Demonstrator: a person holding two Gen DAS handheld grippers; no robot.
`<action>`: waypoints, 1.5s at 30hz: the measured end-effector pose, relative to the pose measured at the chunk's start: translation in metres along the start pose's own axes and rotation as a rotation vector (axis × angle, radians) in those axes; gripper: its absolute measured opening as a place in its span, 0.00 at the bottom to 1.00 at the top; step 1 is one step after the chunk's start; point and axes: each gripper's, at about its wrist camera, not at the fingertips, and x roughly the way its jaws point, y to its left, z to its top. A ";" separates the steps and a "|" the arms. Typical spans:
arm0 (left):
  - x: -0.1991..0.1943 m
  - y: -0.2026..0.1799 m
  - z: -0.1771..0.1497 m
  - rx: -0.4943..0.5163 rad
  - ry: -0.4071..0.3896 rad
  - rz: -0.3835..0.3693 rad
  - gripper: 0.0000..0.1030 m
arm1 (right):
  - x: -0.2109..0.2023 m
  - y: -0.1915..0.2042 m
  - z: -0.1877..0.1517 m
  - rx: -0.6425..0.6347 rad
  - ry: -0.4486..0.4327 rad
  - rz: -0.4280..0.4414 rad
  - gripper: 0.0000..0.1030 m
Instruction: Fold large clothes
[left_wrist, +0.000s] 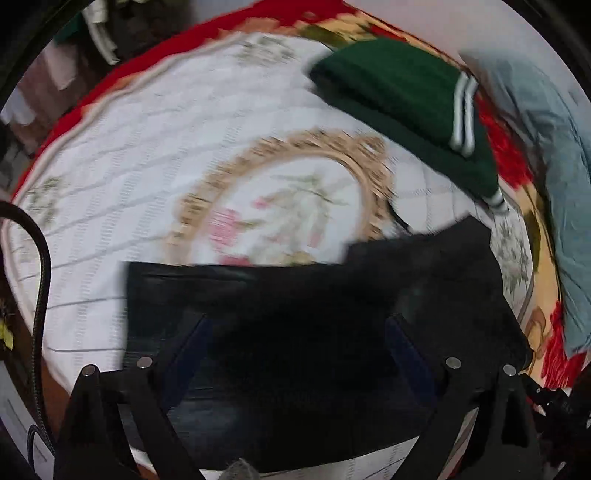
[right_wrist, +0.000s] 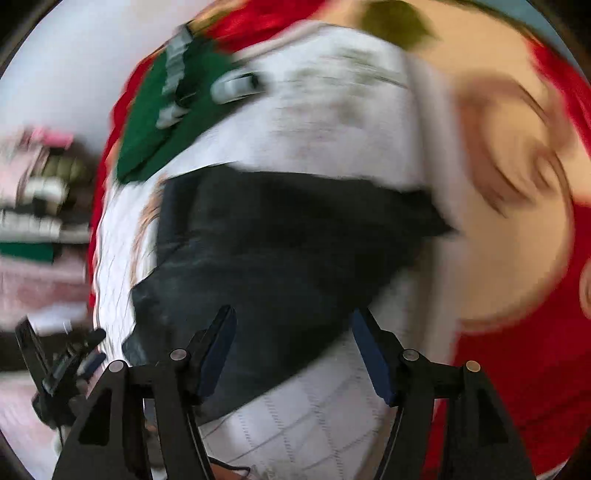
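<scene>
**Black cloth lies folded on the bed**

The black cloth (left_wrist: 314, 317) lies on the white quilt (left_wrist: 147, 166). The left gripper (left_wrist: 299, 325) and right gripper (right_wrist: 293, 325) hang above it, fingers apart, holding nothing. A folded green sweater (left_wrist: 402, 110) lies nearby.

The white quilt (left_wrist: 155, 155) lies bare across its middle and left side, with nothing standing on it there. At its far right corner a folded green sweater (left_wrist: 402, 99) takes up room, and a blue cloth (left_wrist: 554, 192) runs along the right edge just beyond it. The near part is covered by the flat black garment (left_wrist: 314, 325), low enough to pass over. A black cable (left_wrist: 40, 295) hangs at the left edge.
</scene>
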 end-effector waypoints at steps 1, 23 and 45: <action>0.011 -0.010 -0.001 0.011 0.015 0.006 0.93 | 0.003 -0.015 0.003 0.036 -0.005 0.026 0.65; 0.087 -0.023 0.000 0.049 0.112 0.048 0.98 | 0.093 -0.029 0.051 0.180 -0.001 0.402 0.68; 0.032 0.014 0.037 -0.045 0.016 -0.180 0.98 | -0.047 0.177 -0.005 -0.357 -0.126 0.382 0.21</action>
